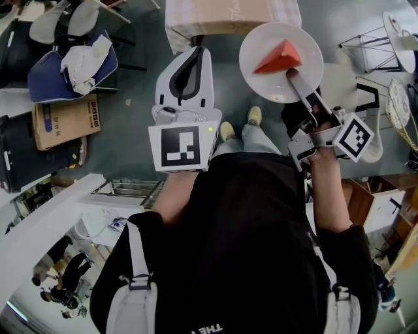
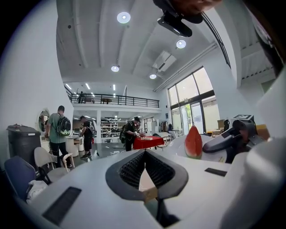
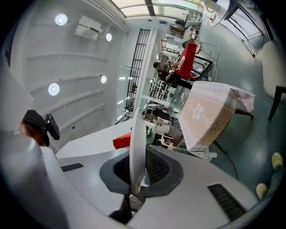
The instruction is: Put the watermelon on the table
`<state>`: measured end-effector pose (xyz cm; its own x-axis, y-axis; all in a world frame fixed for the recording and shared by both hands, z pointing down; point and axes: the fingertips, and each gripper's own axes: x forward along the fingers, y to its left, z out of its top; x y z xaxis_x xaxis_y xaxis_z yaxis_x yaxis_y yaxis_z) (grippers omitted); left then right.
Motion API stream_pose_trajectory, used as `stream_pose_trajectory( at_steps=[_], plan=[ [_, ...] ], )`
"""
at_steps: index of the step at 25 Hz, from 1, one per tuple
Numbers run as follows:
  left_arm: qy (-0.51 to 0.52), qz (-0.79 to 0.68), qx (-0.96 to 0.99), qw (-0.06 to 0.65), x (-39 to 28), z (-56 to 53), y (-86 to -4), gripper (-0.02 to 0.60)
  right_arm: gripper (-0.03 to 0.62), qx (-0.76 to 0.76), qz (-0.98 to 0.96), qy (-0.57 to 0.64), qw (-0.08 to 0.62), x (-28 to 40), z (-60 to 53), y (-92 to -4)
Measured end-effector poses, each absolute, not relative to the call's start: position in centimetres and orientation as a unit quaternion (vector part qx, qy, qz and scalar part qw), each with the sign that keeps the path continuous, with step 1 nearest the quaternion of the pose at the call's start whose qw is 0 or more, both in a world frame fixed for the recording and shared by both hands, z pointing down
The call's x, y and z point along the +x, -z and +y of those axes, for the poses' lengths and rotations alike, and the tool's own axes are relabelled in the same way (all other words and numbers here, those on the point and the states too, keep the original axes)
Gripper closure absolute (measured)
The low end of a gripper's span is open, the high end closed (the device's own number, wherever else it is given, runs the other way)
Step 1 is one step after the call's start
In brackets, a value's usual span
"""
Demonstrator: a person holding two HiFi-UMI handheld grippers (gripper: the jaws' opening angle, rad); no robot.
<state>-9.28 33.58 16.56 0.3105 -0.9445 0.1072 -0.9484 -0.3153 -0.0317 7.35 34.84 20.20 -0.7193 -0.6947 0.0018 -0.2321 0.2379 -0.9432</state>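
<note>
The right gripper point(image 1: 297, 81) is shut tight on the edge of a white plate point(image 1: 261, 39). The red watermelon point(image 1: 279, 57) slice sits on that plate, at 1 o'clock in the head view. The left gripper point(image 1: 191, 65), at 11 o'clock, is closed and holds nothing. The table point(image 1: 222, 16), with a cloth on it, is at 12 o'clock.

L gripper point(image 1: 196, 55) held out level ahead of torso, jaws together, nothing btwn. R gripper point(image 1: 295, 78) also fwd & level, jaws clamped on rim of plate point(image 1: 261, 39). L forearm point(image 1: 171, 192) & R forearm point(image 1: 326, 192) bare, reaching fwd.
</note>
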Motion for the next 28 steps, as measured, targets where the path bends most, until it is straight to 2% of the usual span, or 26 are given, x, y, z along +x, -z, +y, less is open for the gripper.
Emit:
stream_pose_trajectory(
  at_steps=[16, 28],
  plan=[
    [-0.05, -0.586, 0.809, -0.001, -8.2, 34.0, -16.1, 0.571, 0.574, -0.287, 0.768, 0.53, 0.219, 7.3, 34.5, -20.3],
    [-0.07, -0.585, 0.808, -0.007, -5.3, 25.1, -15.9, 0.571, 0.574, -0.271, 0.769, 0.535, 0.223, 9.9, 24.8, -20.4]
  ],
)
